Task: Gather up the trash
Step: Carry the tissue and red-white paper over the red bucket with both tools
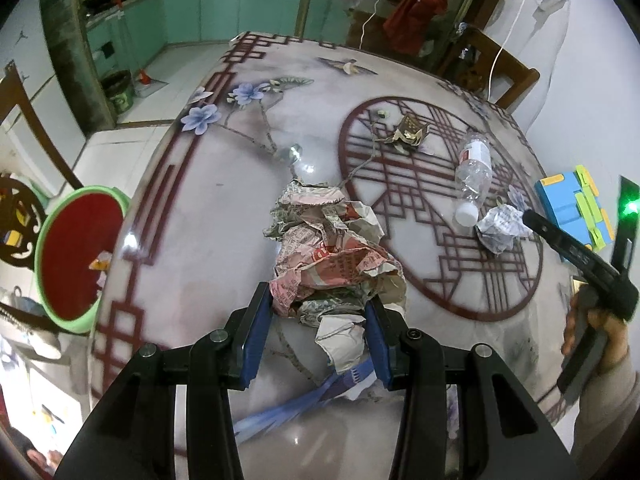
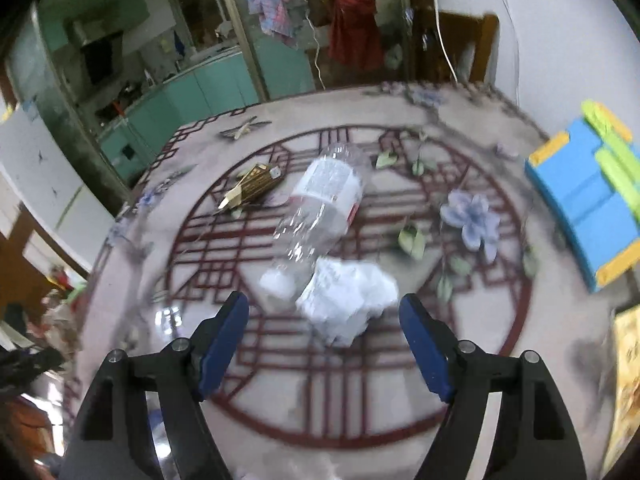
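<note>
Starting at the far left, a green bin (image 1: 80, 252) lined in red sits below the table (image 1: 208, 216) edge, with what may be a scrap already inside. Next, the left gripper (image 1: 318, 338) is clenched on a crumpled newspaper wad (image 1: 334, 256) resting on the tabletop. Further right, a gold wrapper (image 1: 410, 130), a plastic bottle (image 1: 474, 172) and a white paper ball (image 2: 348, 300) lie uncollected; the right gripper (image 2: 324, 344) hangs released, jaws spread, just short of that ball. Most of the job looks left.

Patterned table (image 1: 224, 216), blue-yellow-green box (image 2: 588, 204), wooden chair (image 1: 508, 76), green kitchen cabinets (image 1: 224, 8)
</note>
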Motion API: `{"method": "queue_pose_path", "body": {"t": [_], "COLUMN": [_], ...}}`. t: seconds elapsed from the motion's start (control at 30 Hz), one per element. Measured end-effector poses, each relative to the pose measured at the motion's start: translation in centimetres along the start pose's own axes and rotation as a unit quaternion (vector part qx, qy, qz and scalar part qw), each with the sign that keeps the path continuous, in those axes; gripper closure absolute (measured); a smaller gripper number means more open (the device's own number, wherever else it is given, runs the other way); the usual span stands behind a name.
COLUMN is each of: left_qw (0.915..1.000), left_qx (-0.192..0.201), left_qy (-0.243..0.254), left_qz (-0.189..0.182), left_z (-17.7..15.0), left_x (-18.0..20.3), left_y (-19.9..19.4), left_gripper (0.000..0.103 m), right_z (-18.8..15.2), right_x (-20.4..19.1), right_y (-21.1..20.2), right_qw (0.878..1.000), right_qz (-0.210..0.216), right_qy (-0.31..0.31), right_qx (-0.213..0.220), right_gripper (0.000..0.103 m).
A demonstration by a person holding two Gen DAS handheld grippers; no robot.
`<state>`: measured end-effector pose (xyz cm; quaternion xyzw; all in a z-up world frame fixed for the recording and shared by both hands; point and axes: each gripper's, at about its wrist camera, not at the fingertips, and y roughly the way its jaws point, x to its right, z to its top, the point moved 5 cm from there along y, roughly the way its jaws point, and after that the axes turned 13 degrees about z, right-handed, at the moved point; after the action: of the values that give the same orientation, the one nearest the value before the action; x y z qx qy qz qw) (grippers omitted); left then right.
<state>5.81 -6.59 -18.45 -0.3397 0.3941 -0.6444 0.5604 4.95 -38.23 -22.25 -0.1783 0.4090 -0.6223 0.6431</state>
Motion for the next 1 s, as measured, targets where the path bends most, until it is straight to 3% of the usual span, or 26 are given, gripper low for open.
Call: {"method": "queue_pose_path", "body": {"t": [0.13,0.17,0.2,0.23,0.5,0.77,1.0], "left_qw": [0.9999,0.9999,0.9999,0.9998,0.9988,0.9989,0.9985], "left_qx": [-0.005,-0.002,0.000,0.004,-0.005,0.002,0.003], "left_qy": [-0.009,-0.010,-0.011,-0.014,-0.043,-0.043,-0.052], "left_qz": [0.004,0.007,0.009,0.014,0.024,0.018,0.017], "left_z": [-0.1,-0.1,0.0,0.1,0.3,1.0,1.5], "left_x": [-0.7,-1.0,-1.2,-1.6,-4.3,-6.3,-10.7], "left_y": [0.2,0.0,-0.1,-0.3,0.7,1.0,1.4], "left_gripper": [0.062,0.062,0.062,0.062,0.062,0.062,0.062], "right_z": [-0.3,-0.4,-0.5,-0.7,-0.7,-0.8,-0.5], "right_x": [1.1,1.2,1.2,1.2,-3.3,-10.9,-18.2], "right_y": [4.4,4.7,4.7,4.6,1.4,-0.4,-0.1], "right_qw": [0.996,0.996,0.998,0.997,0.998,0.995,0.990], "right_qz": [-0.029,-0.026,0.002,0.023,0.063,0.093,0.123], "right_qy": [-0.011,-0.005,0.012,0.026,0.013,-0.045,-0.071], "right_qx": [-0.082,-0.080,-0.067,-0.065,-0.029,-0.016,-0.016], "right_gripper": [0.026,0.029,0.056,0.071,0.073,0.073,0.073]}}
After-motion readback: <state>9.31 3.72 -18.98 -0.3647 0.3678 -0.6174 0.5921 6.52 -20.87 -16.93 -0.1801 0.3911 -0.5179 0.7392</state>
